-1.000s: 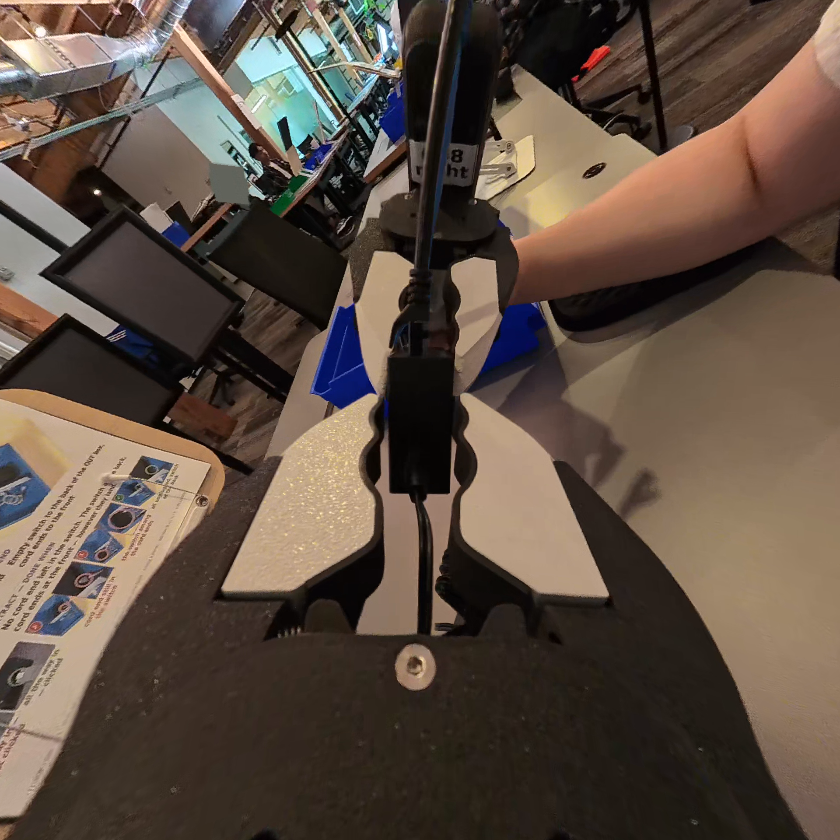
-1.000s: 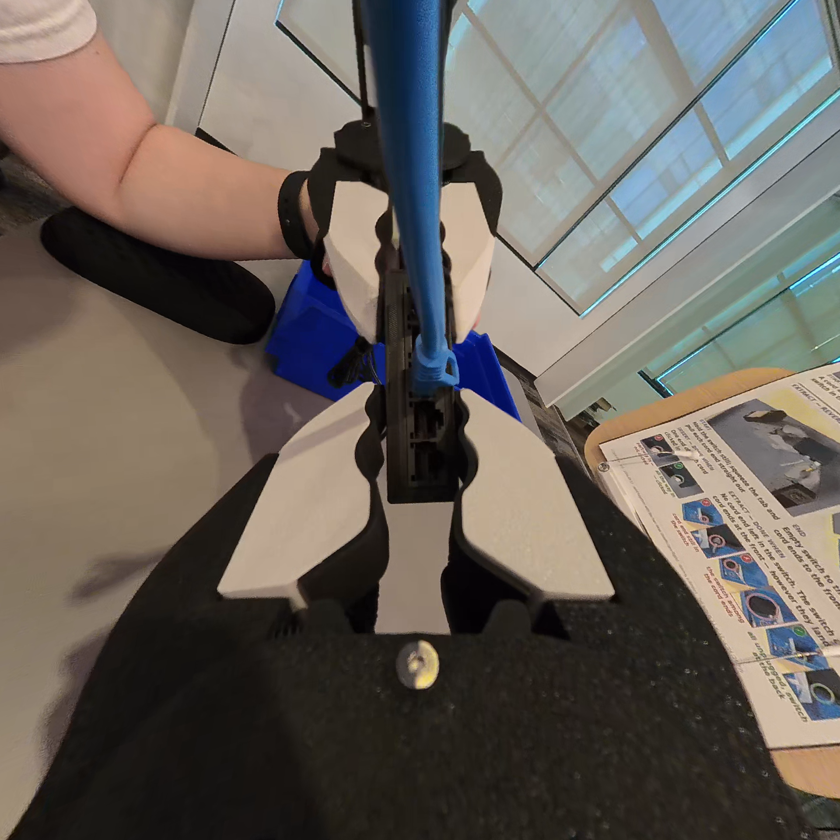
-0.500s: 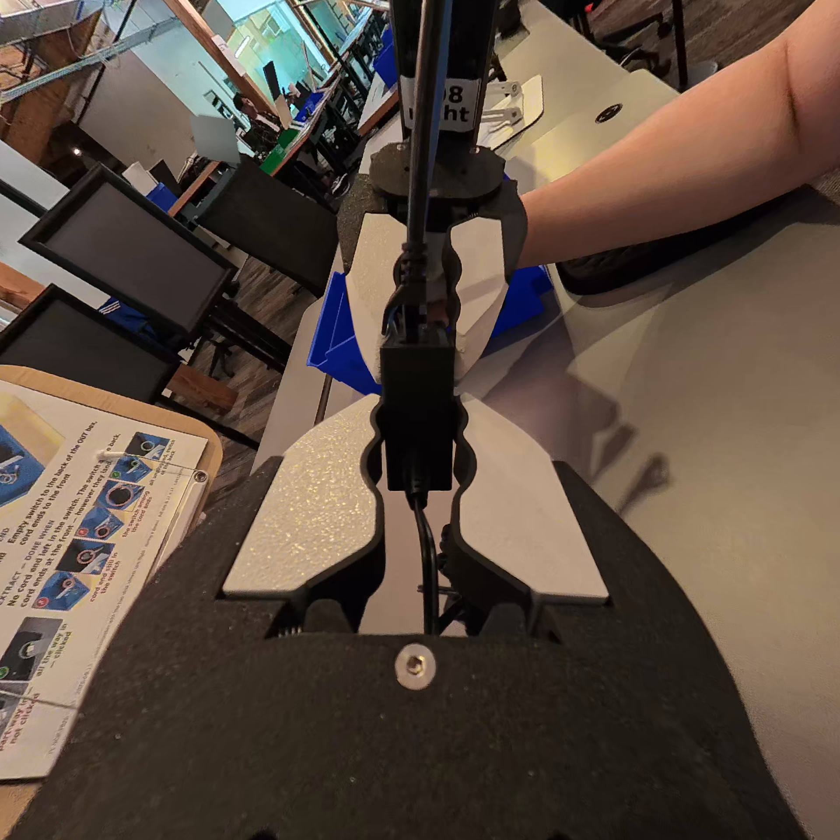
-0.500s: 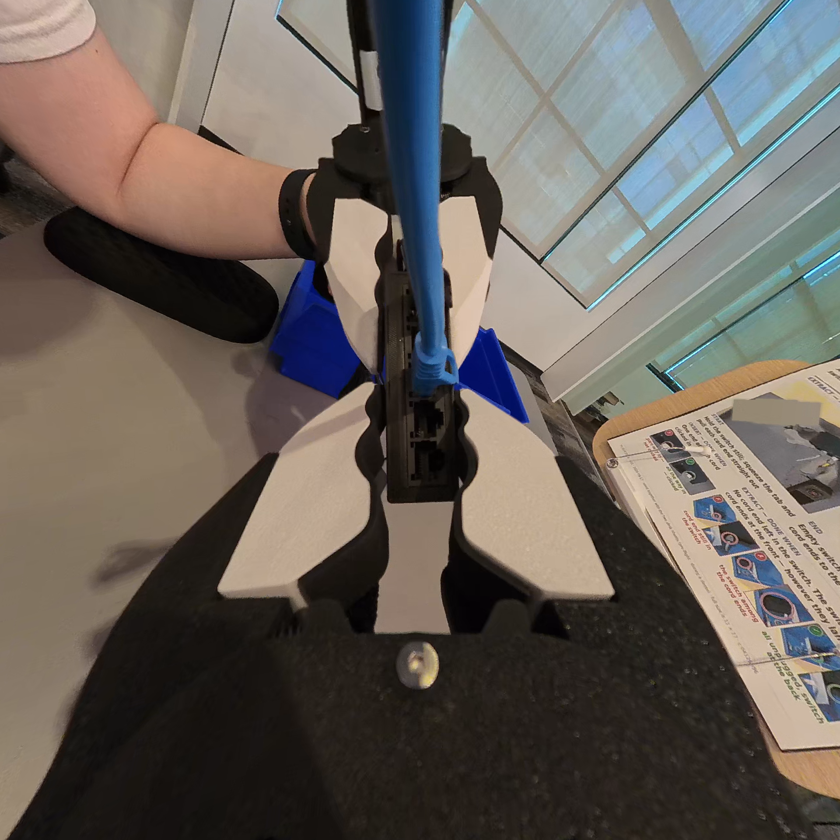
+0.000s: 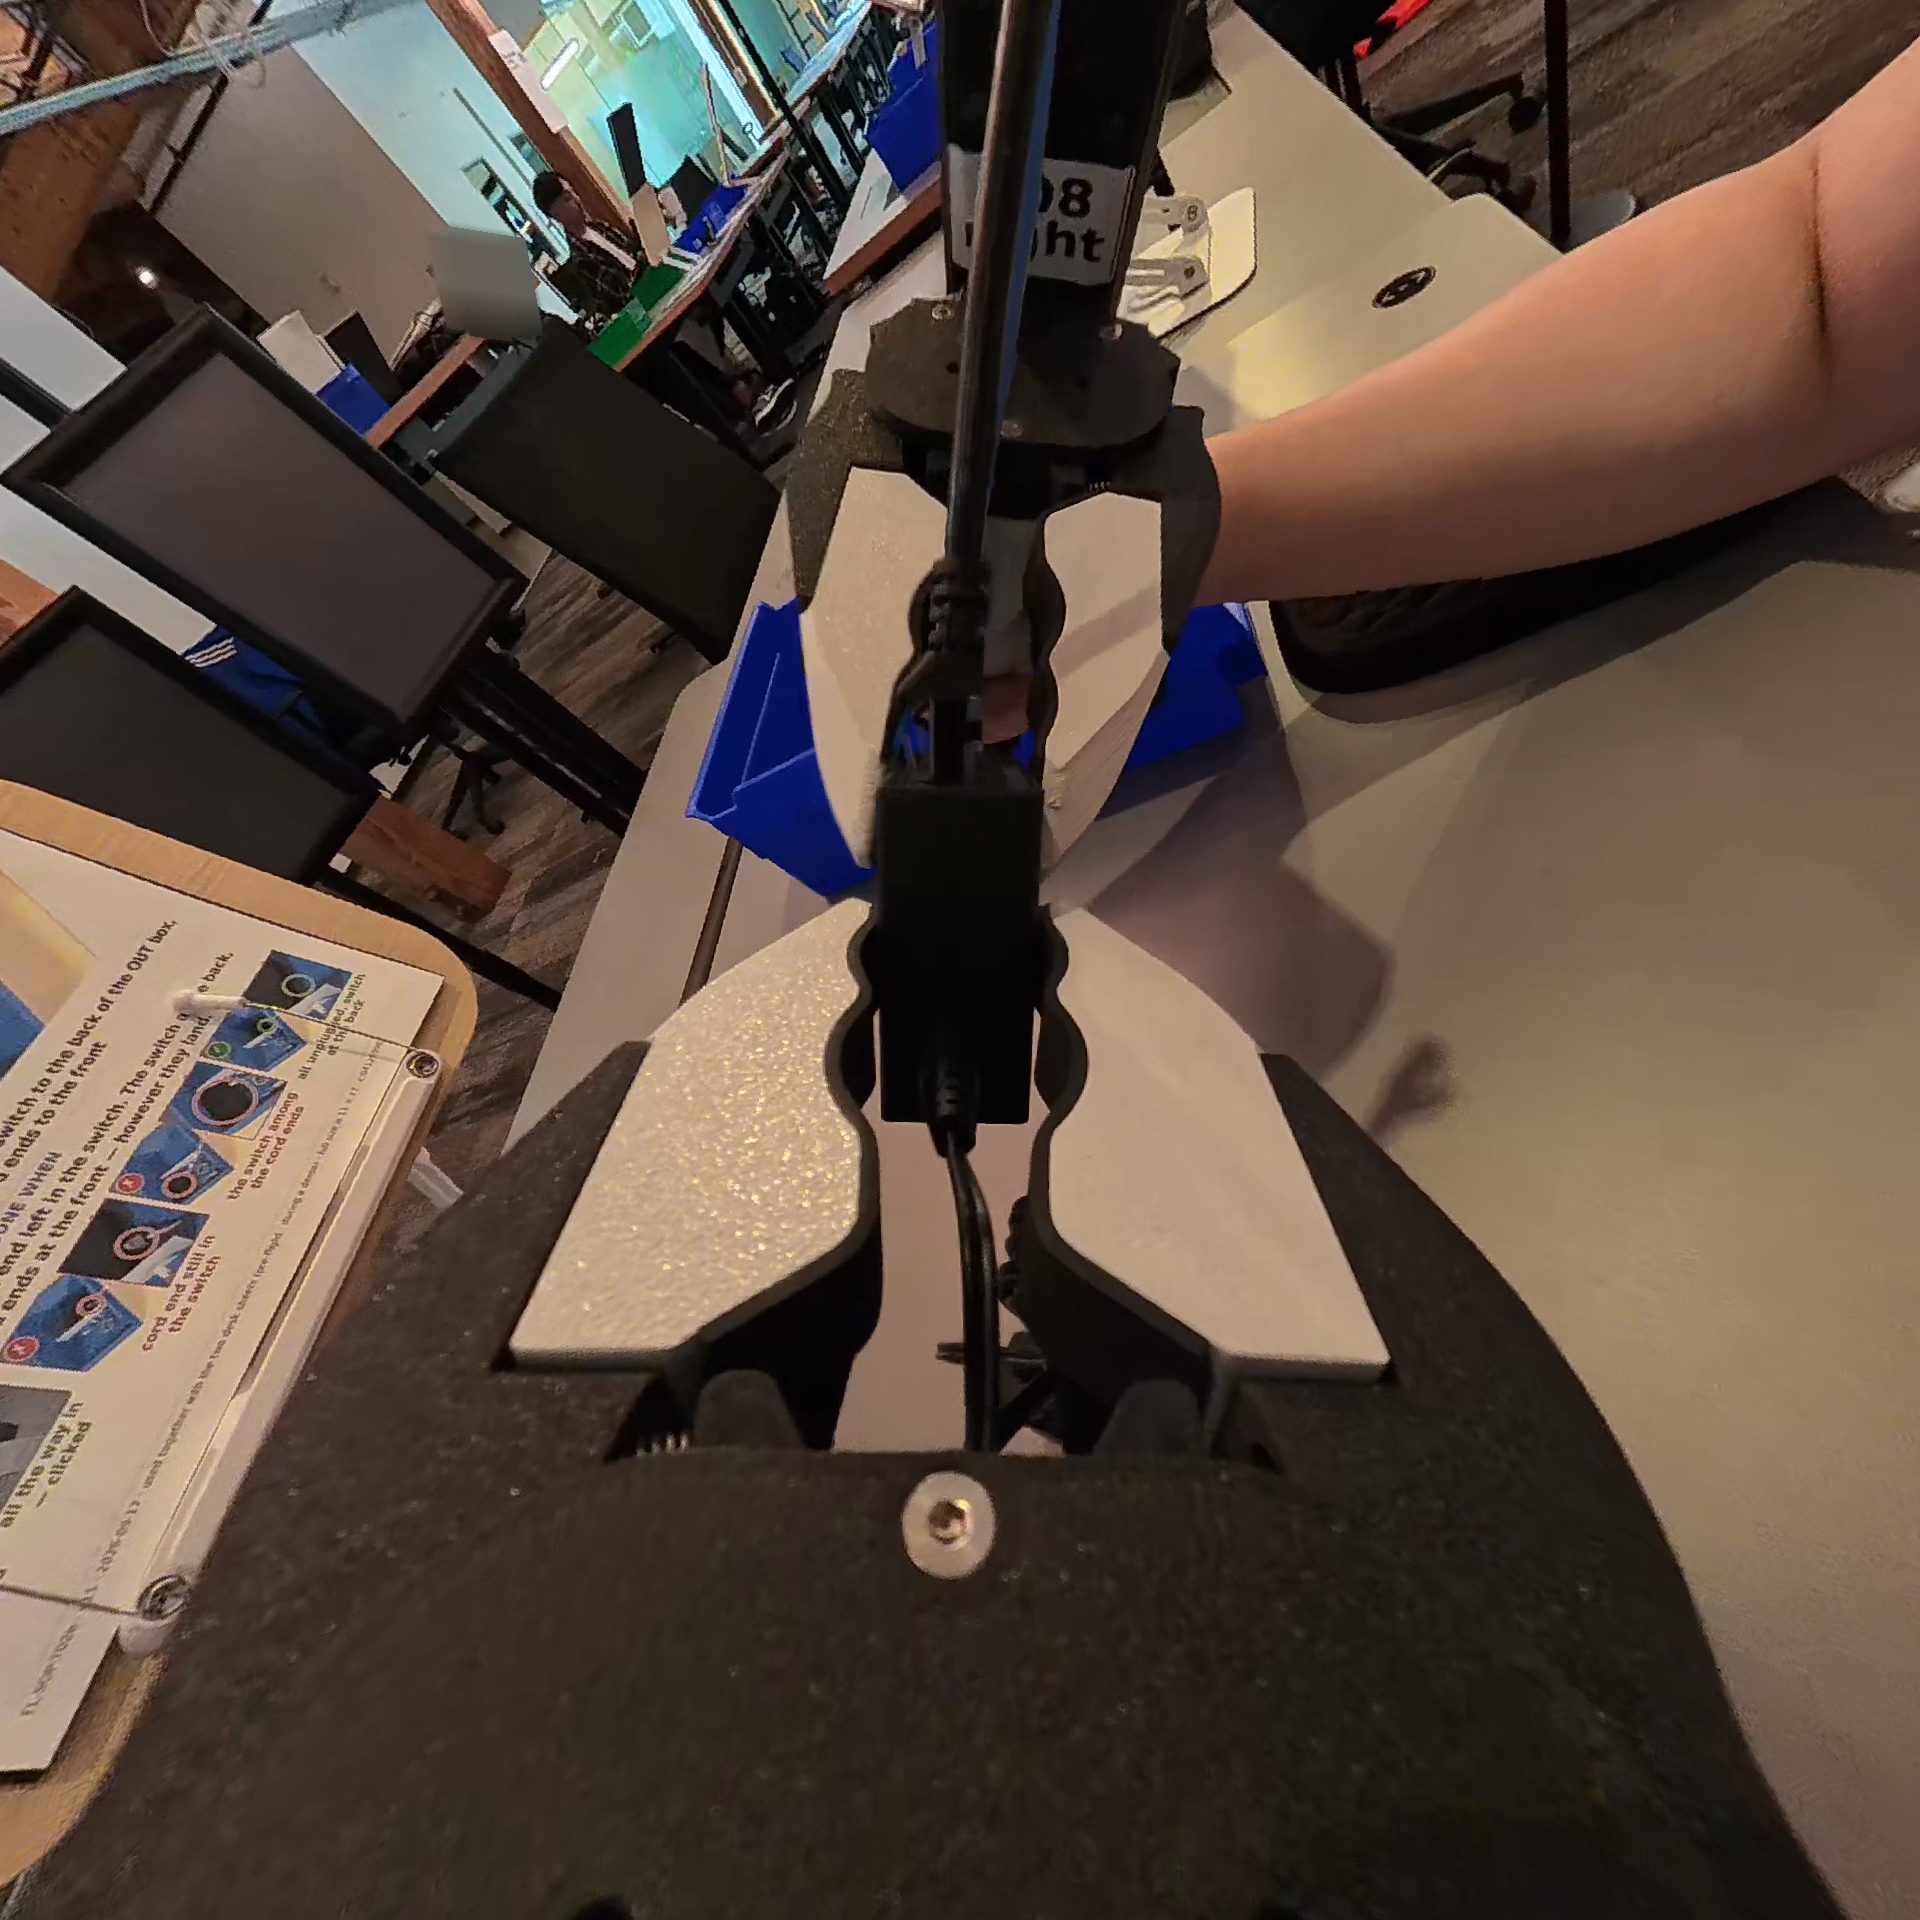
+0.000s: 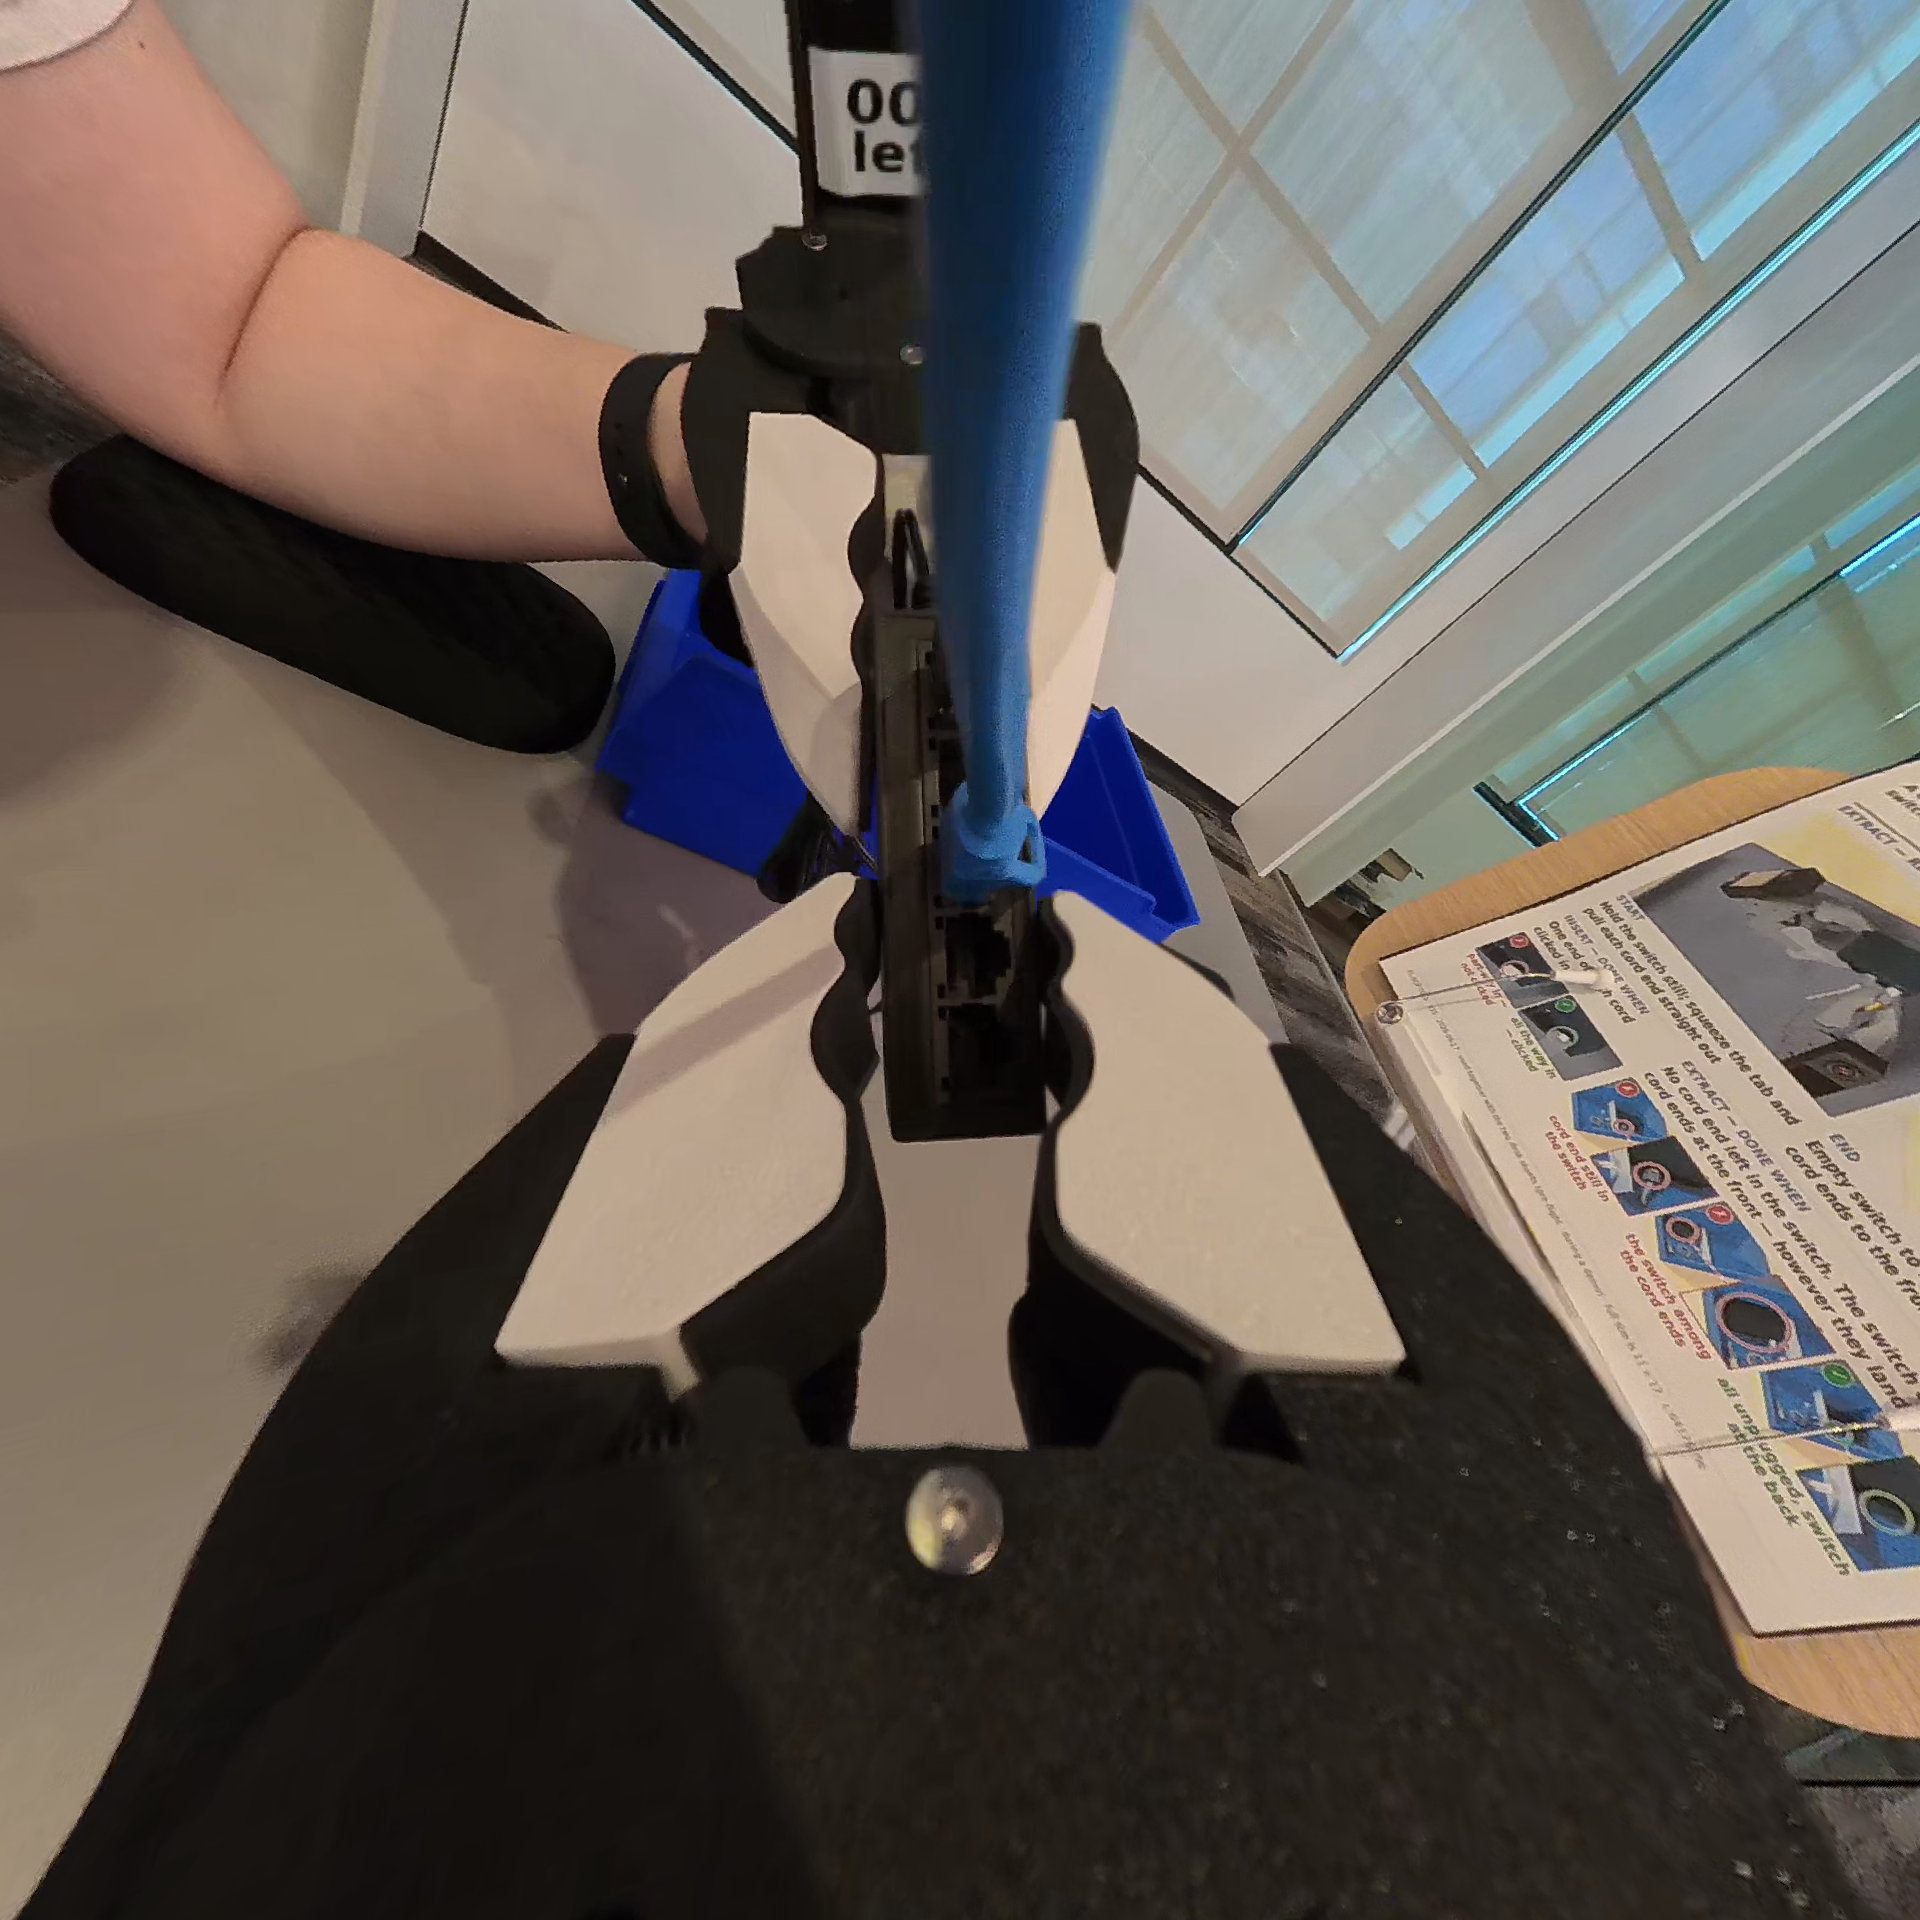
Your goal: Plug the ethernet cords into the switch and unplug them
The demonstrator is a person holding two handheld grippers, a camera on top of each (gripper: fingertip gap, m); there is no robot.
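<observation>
Both tongs, left (image 5: 957,914) and right (image 6: 957,914), clamp the light, rigid switch (image 6: 961,1023), so you'd pinch the blue cord (image 6: 987,520)'s stiff plug (image 6: 987,847), not its floppy length.

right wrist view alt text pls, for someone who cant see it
A black network switch, port side up, is clamped between the right gripper in the foreground and the left gripper facing it. A blue ethernet cord is plugged into one port; two nearer ports sit empty. Behind are a blue bin, grey table and instruction sheet.
</observation>
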